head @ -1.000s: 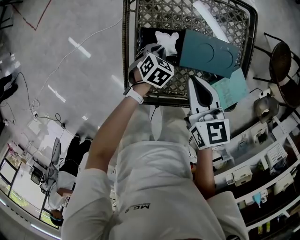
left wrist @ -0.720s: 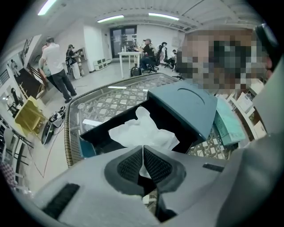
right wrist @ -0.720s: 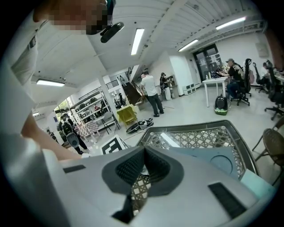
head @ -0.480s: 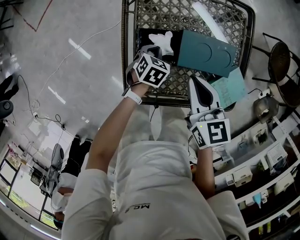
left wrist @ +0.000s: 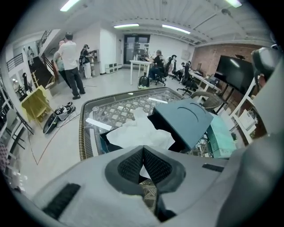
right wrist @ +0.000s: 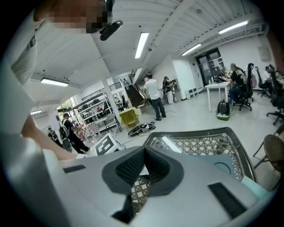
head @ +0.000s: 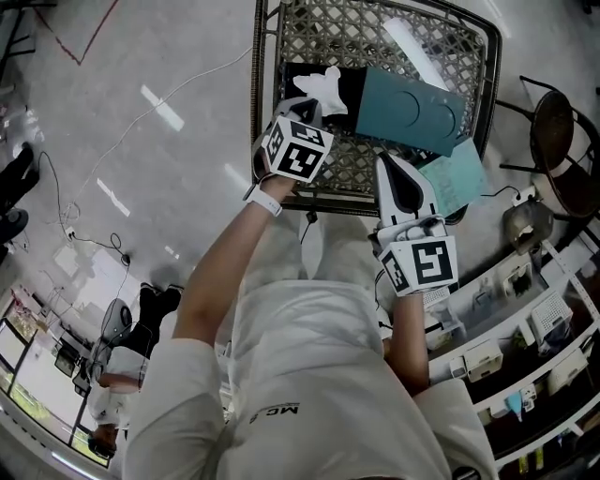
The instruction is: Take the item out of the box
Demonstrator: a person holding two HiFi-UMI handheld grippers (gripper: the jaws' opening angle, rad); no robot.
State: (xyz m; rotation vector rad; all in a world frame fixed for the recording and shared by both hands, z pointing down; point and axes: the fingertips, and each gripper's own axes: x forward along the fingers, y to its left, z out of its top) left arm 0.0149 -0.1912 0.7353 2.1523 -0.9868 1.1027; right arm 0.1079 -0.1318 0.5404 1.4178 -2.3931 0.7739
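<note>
Glass-topped wicker worktop point(head: 375, 28) with a lattice pattern, seen steeply from above, in a bright open office.

On its near half sits a black cardboard box point(head: 291, 73), already open. Its teal lid point(head: 412, 108) is thrown back to the right and stands tilted. Crumpled white wrapping paper point(head: 323, 84) fills the box's mouth and rises above the rim. The item itself is not visible; it is probably under the paper.

The left gripper point(left wrist: 143, 150) hovers at the box's near edge and points into it. Its dark ribbed pads are pressed together at the tip, with nothing seen pinched between them. The paper lies just beyond the tip.

The right gripper point(right wrist: 144, 151) waits apart at the worktop's near right edge, also closed and empty. A paler teal flat card point(head: 455, 178) lies beside it, under the lid's corner.

Judged from this, the step in hand is reaching in for the contents. To do it well, the left gripper likely needs to open before going down, so that it does not crush the paper. It should then part or lift the paper to show the item before gripping. The right gripper could steady the box's wall so it does not slide on the glass.

Beyond the worktop lies grey polished floor point(head: 141, 141), and people point(left wrist: 71, 62) stand near desks far off.
</note>
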